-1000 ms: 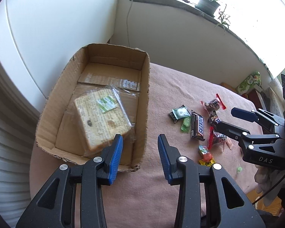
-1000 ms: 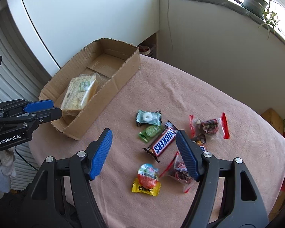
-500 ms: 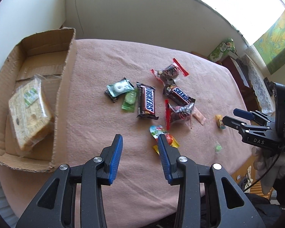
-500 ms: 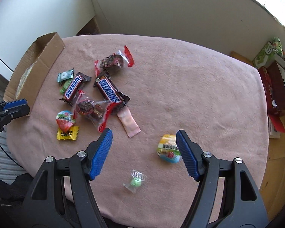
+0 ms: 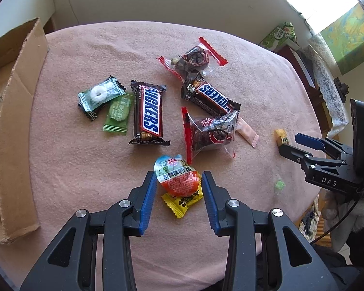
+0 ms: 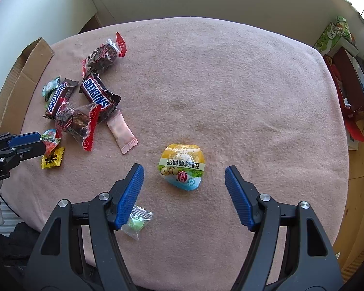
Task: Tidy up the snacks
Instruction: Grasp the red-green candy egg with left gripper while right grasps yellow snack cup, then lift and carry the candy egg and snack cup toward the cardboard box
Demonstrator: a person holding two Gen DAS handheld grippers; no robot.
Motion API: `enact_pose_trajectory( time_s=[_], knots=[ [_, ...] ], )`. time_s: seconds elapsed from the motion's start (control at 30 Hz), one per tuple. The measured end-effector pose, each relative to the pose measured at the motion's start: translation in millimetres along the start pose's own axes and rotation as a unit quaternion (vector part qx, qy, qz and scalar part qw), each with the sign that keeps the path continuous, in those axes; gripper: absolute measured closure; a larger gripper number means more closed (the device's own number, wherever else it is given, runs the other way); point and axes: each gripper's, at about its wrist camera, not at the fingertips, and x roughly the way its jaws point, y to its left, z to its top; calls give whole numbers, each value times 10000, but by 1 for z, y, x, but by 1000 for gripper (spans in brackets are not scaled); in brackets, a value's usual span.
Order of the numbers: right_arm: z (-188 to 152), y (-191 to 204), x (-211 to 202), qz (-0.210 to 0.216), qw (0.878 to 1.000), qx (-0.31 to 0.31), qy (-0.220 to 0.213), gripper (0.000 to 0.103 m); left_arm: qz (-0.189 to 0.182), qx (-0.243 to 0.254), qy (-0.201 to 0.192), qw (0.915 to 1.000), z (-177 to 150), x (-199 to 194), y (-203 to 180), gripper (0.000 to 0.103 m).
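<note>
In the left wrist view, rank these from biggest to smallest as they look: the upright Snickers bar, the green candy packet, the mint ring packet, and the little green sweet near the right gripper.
1. Upright Snickers bar
2. Mint ring packet and green candy packet: too alike to rank
3. Little green sweet, clearly smallest

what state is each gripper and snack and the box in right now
left gripper: open, straddling the red egg-shaped snack, not pressing it
right gripper: open wide around the yellow egg-shaped snack
two Snickers bars: sealed, lying flat
cardboard box: open at the top
green candy: wrapped, partly under the right gripper's finger
</note>
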Motion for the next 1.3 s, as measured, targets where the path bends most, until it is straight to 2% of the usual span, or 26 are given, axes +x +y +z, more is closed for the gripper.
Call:
enact_pose_trajectory(
  time_s=[0.17, 0.23, 0.43, 0.67, 0.83, 1.3],
  knots=[
    [4, 0, 14, -72, 9998, 69, 184, 31, 34, 47, 78, 10000, -2, 6, -4, 66],
    [4, 1, 18, -133, 9996, 50, 248, 35, 78, 59, 84, 9999, -2, 7, -6, 66],
    [6, 1, 22, -213, 9994, 40, 277, 35, 128, 103, 144, 9998, -1, 12, -12, 63],
    [7, 7, 24, -293, 9991, -26, 292, 42, 451, 268, 163, 9985, -3, 23, -20, 64],
    [8, 12, 24, -311, 9991, -89, 282, 62, 391, 199, 74, 9990, -3, 20, -14, 71],
    [7, 6, 16, -183, 9996, 56, 219, 63, 163, -8, -292, 9994, -2, 7, -6, 74]
  ],
)
